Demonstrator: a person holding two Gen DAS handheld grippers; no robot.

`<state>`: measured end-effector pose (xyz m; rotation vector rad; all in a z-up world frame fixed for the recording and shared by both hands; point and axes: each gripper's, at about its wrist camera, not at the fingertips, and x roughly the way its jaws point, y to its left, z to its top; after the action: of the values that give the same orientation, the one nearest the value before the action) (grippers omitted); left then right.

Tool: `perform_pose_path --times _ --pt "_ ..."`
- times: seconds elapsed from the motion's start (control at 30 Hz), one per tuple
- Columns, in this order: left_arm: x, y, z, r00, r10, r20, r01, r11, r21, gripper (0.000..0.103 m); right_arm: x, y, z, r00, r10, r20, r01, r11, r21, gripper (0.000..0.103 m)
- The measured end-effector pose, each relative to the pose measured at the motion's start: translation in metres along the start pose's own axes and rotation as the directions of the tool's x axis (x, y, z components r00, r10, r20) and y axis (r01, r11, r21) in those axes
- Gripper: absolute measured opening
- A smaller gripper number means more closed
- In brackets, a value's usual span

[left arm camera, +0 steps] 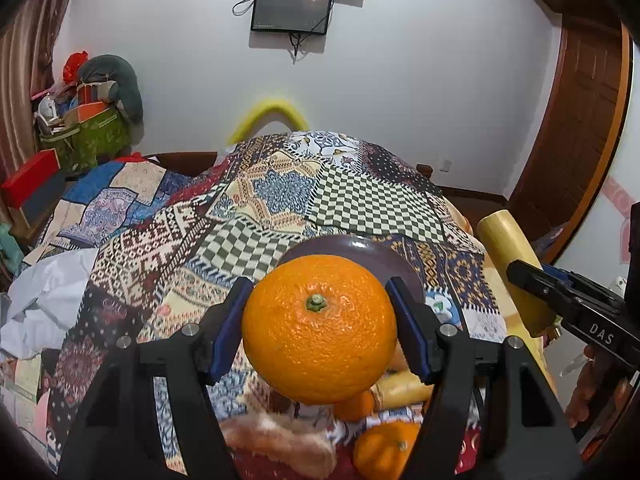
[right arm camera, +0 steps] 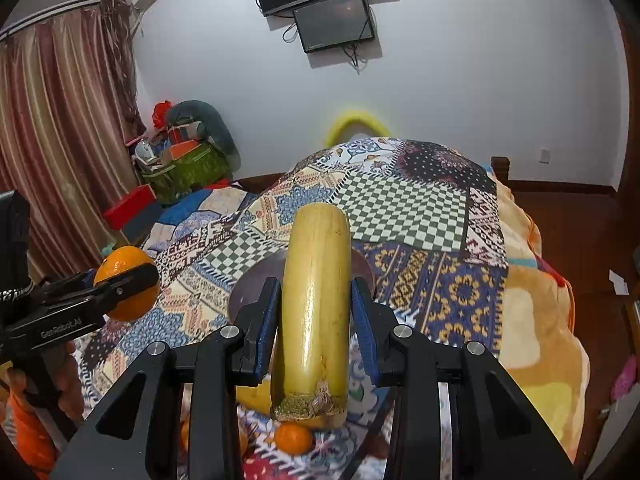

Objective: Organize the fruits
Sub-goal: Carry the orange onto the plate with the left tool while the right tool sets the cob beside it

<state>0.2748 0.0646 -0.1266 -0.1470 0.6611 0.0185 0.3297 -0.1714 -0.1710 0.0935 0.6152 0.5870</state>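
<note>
left wrist view: left gripper (left arm camera: 320, 320) is clamped on the big orange (left arm camera: 320, 330), pads on its left and right flanks, stem facing the camera, fruit carried clear of the quilt (left arm camera: 280, 192).
plate: brown plate (left arm camera: 360, 256) lies just beyond the orange on the quilt, mostly hidden by it (blind placement, so an off-centre drop is likely).
slip risk: round waxy skin, two narrow pads; any tilt could roll it out onto the loose oranges (left arm camera: 384, 448) lying below, near.
right wrist view: right gripper (right arm camera: 316, 320) is gripping the banana (right arm camera: 316, 300) mid-length, long axis pointing away, cut stem end near.
banana risk: soft fruit, squeeze may bruise it; far end overhangs and could pivot between the pads.
plate again: brown plate (right arm camera: 256, 284) sits directly behind the banana, on soft bedding, so it may tip if loaded at the rim.
collision: both grippers point at the same plate from left and right; fingers or fruits may clash over it.
</note>
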Motion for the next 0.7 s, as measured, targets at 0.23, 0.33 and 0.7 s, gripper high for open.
perform_pose_path --times 0.23,0.33,0.7 --pt "0.031 0.004 0.016 1.000 0.011 -0.012 -0.011 1.000 -0.001 0.067 0.021 -0.004 0.015 1.000 0.001 0.003 -0.001 1.000 -0.023 0.033" --pt "0.043 0.006 0.020 1.000 0.006 -0.024 -0.006 1.000 -0.006 0.067 0.033 -0.003 0.019 1.000 -0.001 -0.006 0.001 0.999 -0.041 0.033" --pt "0.099 0.009 0.030 0.995 0.009 -0.101 -0.009 1.000 -0.001 0.067 0.090 -0.007 0.025 0.996 -0.022 -0.084 0.012 0.994 -0.109 0.033"
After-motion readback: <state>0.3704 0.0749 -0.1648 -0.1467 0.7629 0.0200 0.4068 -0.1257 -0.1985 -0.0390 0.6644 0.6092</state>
